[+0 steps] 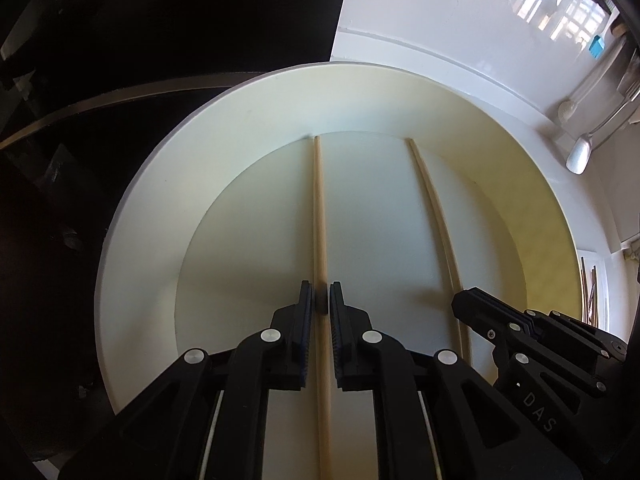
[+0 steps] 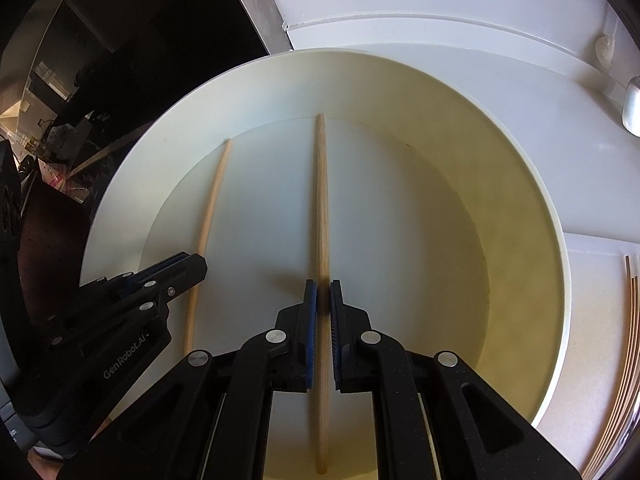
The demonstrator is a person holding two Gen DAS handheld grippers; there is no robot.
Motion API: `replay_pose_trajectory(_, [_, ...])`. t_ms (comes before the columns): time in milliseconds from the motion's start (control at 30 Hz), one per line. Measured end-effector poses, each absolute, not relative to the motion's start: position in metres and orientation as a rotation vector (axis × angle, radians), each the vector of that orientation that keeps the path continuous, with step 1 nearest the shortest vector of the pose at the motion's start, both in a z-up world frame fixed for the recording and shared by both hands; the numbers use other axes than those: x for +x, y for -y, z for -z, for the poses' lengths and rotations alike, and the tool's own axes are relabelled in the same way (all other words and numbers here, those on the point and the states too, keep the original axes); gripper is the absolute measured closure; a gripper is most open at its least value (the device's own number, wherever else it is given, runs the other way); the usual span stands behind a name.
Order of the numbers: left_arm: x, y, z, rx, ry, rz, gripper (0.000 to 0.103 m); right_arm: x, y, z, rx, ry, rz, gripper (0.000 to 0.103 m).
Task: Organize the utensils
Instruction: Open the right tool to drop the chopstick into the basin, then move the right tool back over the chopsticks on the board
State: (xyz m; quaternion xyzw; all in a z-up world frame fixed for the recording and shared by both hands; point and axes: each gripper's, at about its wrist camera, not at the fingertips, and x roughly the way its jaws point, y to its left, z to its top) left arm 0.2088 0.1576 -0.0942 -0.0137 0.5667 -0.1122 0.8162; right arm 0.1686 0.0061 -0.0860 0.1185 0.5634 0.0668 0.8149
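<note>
— Chopsticks could slip: the left gripper (image 1: 320, 304) pinches one chopstick (image 1: 319, 208) loosely, so it may drop askew.
— And the right gripper (image 2: 323, 300)?
— Clamped on the other chopstick (image 2: 322, 200), tip low in the centre of the frame.
— Containers?
— Both sticks stand in the white tub (image 1: 160, 184) — nothing else inside; more chopsticks (image 2: 628, 320) lie at the right edge.

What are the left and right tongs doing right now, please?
Left tongs: shut on the left chopstick.
Right tongs: shut on the right chopstick.
</note>
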Motion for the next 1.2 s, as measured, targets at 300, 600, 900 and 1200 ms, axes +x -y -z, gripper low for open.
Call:
replay_pose_trajectory(300, [0.198, -0.171, 0.071, -0.014, -1.142, 0.199, 0.041, 0.165, 0.000, 0.059, 0.231, -1.102, -0.117, 0.083])
replay_pose_trajectory(600, [0.175, -0.183, 0.039, 0.028, -1.068, 0.151, 0.018, 0.125, 0.016, 0.033, 0.218, -1.034, -0.090, 0.061])
replay_pose_trajectory(900, [0.143, -0.184, 0.023, 0.045, -1.042, 0.174, 0.009, 0.080, 0.024, 0.013, 0.221, -0.985, -0.009, 0.046])
replay_pose_trajectory(1200, [0.106, -0.148, 0.016, 0.108, -0.996, 0.284, 0.008, 0.026, 0.068, 0.015, 0.296, -0.981, 0.133, 0.044])
